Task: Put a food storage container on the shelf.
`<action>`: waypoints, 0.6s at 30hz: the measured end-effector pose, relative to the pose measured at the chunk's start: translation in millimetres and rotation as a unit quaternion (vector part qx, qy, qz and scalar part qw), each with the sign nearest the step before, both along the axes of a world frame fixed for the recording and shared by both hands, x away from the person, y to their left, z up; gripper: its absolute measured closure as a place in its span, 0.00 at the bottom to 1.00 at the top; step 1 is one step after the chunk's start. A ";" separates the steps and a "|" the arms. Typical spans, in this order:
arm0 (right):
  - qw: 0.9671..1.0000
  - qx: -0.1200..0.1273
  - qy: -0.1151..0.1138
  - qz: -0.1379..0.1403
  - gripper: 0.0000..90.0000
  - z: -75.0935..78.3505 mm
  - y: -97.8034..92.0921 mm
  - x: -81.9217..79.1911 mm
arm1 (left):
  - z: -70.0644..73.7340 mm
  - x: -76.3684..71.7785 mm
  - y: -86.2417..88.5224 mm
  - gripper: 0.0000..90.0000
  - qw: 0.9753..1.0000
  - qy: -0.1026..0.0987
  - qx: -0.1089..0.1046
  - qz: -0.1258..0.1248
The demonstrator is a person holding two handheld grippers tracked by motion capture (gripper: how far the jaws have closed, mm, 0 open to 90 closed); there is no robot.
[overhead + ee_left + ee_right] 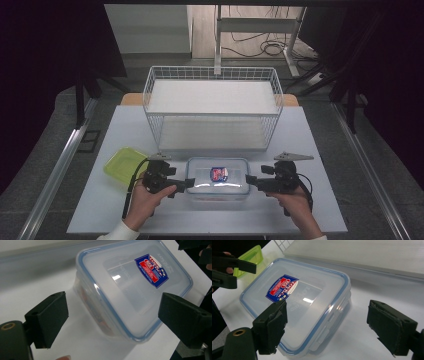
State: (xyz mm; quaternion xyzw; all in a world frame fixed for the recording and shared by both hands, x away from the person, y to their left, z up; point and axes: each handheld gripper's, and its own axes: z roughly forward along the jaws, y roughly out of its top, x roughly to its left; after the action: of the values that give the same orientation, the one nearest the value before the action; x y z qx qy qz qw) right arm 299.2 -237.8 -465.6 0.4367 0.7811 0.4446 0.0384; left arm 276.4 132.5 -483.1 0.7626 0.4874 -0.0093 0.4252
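Two forearms enter from the six o'clock edge of the high view, each hand wrapped around a black two-jaw gripper. The left hand [146, 197] holds the left gripper [189, 183] with its jaws pointing toward three o'clock. The right hand [295, 199] holds the right gripper [248, 180] with its jaws pointing toward nine o'clock, so the two face each other. Both grippers have their jaws spread wide apart (clearest in each gripper's own view), gripping nothing. A cable trails back from each gripper toward the wrists.
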 end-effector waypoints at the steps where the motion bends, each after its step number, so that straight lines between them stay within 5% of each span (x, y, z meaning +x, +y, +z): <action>1: 1.000 0.000 0.002 0.002 0.19 -0.5 0.8 0.7 | 0.0 0.0 0.0 0.10 1.000 0.000 0.000 0.000; 18: 1.000 0.005 0.028 0.011 0.15 -12.9 3.5 7.6 | -19.7 19.3 -10.6 0.09 0.998 0.056 -0.033 -0.019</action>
State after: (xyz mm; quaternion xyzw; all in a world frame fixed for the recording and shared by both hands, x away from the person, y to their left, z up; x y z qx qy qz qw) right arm 306.8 -234.3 -478.5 0.4403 0.7847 0.4362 0.0091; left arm 295.7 122.0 -502.8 0.7557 0.4948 -0.0762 0.4223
